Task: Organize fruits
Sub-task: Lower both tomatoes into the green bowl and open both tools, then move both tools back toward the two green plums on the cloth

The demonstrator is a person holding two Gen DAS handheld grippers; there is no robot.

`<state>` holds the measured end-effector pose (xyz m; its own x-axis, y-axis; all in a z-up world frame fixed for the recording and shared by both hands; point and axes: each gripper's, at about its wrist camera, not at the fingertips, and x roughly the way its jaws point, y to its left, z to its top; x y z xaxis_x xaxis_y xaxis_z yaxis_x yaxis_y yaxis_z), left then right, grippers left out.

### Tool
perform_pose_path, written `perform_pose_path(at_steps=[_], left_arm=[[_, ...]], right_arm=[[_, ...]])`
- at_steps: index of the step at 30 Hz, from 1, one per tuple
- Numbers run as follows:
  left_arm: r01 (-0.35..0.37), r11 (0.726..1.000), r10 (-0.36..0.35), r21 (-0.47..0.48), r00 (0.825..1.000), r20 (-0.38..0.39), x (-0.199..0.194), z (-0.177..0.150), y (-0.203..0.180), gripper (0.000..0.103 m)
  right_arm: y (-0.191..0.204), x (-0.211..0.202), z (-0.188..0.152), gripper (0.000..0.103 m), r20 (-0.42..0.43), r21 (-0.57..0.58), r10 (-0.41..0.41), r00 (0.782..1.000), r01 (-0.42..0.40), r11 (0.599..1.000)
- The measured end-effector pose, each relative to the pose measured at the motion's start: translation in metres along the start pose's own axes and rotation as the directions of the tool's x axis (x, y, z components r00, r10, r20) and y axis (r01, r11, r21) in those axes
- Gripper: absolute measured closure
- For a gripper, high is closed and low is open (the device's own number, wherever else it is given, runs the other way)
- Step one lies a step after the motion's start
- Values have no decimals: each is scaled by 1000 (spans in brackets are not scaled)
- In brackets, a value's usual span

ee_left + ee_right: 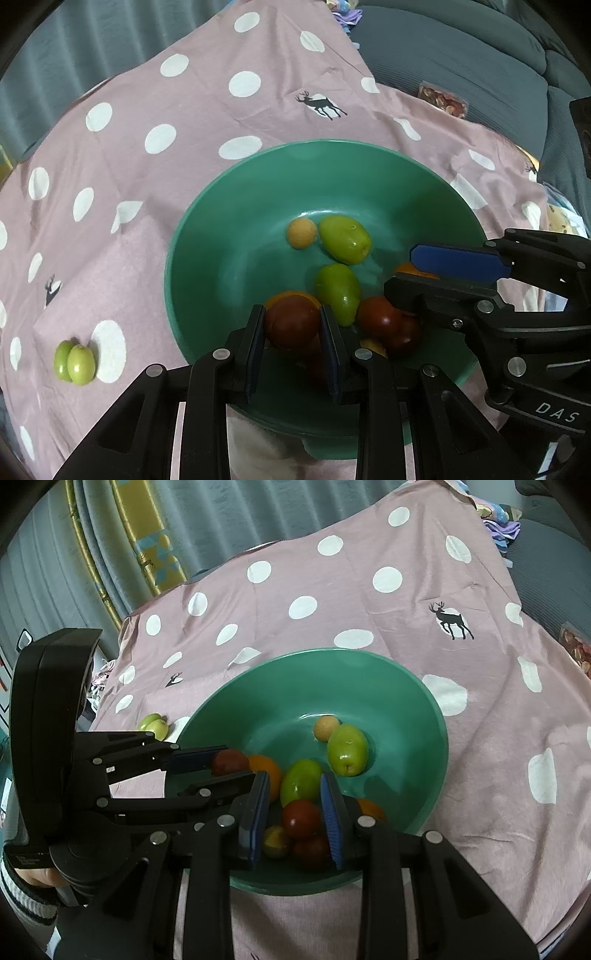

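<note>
A green bowl (229, 229) holds two green jujubes (344, 239), a small tan round fruit (302, 233), oranges and dark red tomatoes. My left gripper (293, 325) is shut on a dark red tomato (293, 325) just above the bowl's near side; it also shows in the right wrist view (221, 766) with the tomato (229, 761). My right gripper (295, 812) is open over the bowl, its fingers either side of another red tomato (301, 819) without touching it. Two green jujubes (74, 362) lie on the cloth left of the bowl.
The bowl (424, 716) stands on a pink cloth (184, 110) with white dots and deer prints. A grey sofa (461, 55) is behind, with a snack packet (443, 99) on it. Curtains (221, 517) and a yellow frame (147, 542) are at the back left.
</note>
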<state>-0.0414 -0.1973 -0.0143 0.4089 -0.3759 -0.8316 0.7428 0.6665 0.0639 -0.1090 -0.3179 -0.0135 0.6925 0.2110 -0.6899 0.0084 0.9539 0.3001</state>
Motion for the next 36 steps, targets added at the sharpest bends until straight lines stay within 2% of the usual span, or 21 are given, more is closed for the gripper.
perform_pose_path(at_steps=[11, 16, 17, 19, 21, 24, 27, 30, 36], left_arm=[[-11, 1000, 11, -6, 1000, 19, -11, 0, 4, 75], [-14, 999, 15, -29, 999, 36, -22, -2, 11, 73], [-17, 999, 18, -34, 999, 37, -23, -2, 12, 71], [-30, 998, 32, -48, 999, 44, -27, -5, 16, 55], [-25, 998, 28, -59, 998, 60, -34, -7, 17, 52], [-51, 996, 56, -74, 996, 69, -42, -12, 19, 41], [-61, 994, 69, -89, 994, 90, -55, -20, 23, 40], [-91, 989, 103, -115, 989, 104, -66, -29, 30, 28], [-140, 972, 163, -190, 980, 112, -89, -53, 51, 24]], right_arm=[[-1, -6, 0, 72, 16, 12, -9, 1000, 9, 1000], [-2, -16, 0, 58, 42, 33, -24, 999, 23, 999], [-2, -18, 0, 58, 47, 39, -26, 999, 24, 999], [-2, -21, -1, 56, 52, 46, -24, 998, 22, 999], [-1, -24, 0, 52, 59, 51, -22, 998, 19, 999], [5, -30, 0, 49, 73, 48, -23, 997, 19, 999], [9, -41, 1, 43, 113, 56, -16, 993, 10, 998], [14, -50, 1, 32, 141, 65, -8, 990, -1, 998], [34, -52, -2, 30, 128, 35, 31, 991, -36, 999]])
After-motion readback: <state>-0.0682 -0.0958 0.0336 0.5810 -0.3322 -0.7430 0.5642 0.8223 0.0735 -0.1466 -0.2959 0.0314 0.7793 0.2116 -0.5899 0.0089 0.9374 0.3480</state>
